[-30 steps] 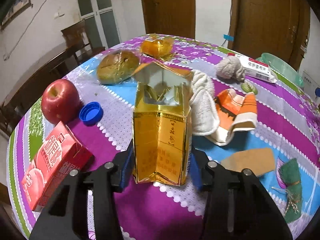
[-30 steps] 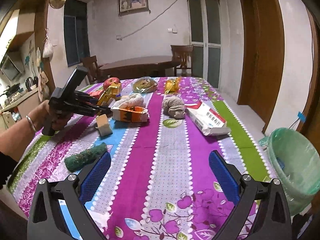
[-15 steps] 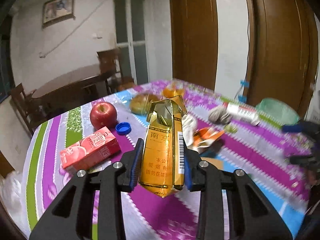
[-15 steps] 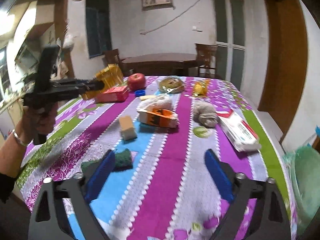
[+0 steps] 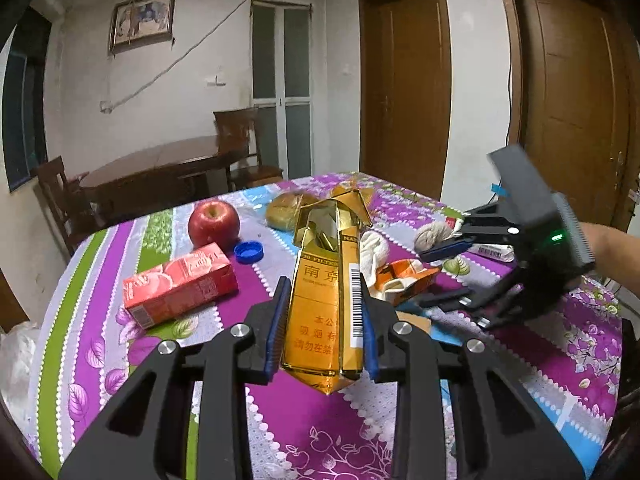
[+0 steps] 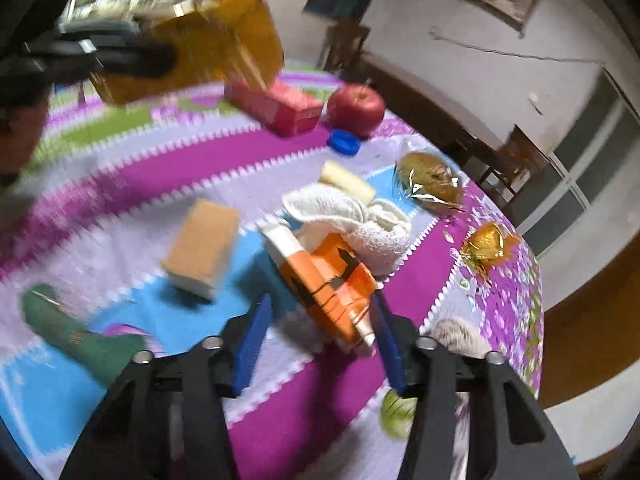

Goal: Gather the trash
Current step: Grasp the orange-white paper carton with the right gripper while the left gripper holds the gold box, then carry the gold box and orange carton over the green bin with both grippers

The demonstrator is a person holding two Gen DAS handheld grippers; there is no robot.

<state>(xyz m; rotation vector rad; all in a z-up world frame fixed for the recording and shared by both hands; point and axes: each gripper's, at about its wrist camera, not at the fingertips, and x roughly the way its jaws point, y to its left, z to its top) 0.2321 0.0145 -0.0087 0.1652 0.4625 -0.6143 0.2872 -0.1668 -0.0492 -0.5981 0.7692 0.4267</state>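
The left gripper (image 5: 323,322) clamps a crumpled gold cigarette carton (image 5: 326,284) between its blue pads, jaws closing on it, and holds it upright clear of the tablecloth (image 5: 312,420), its torn top gaping; in the right wrist view the same carton (image 6: 208,40) appears blurred at upper left, above the striped purple, blue and green cloth. The right gripper (image 6: 320,340) points down at a flattened orange-and-white carton (image 6: 328,280) lying on the table against a white towel (image 6: 356,216); its jaws are closing around the carton's near end, the right pad at the carton's edge, the left pad still apart from it, so the grip is not yet made. From the left wrist view the right gripper (image 5: 444,276) reaches in from the right, a bare forearm (image 5: 612,248) behind it, fingers on either side of that orange carton (image 5: 404,276). Scattered across the cloth lie a red juice box (image 5: 180,284), a red apple (image 5: 214,220), a blue bottle cap (image 5: 249,251), a wrapped bun (image 6: 430,182), a gold wrapper (image 6: 486,244), a tan sponge (image 6: 202,252), a green rolled cloth (image 6: 76,332) and a ball of pale yarn (image 5: 434,236). A dark wooden table (image 5: 160,168) and chairs stand behind, near two brown doors.
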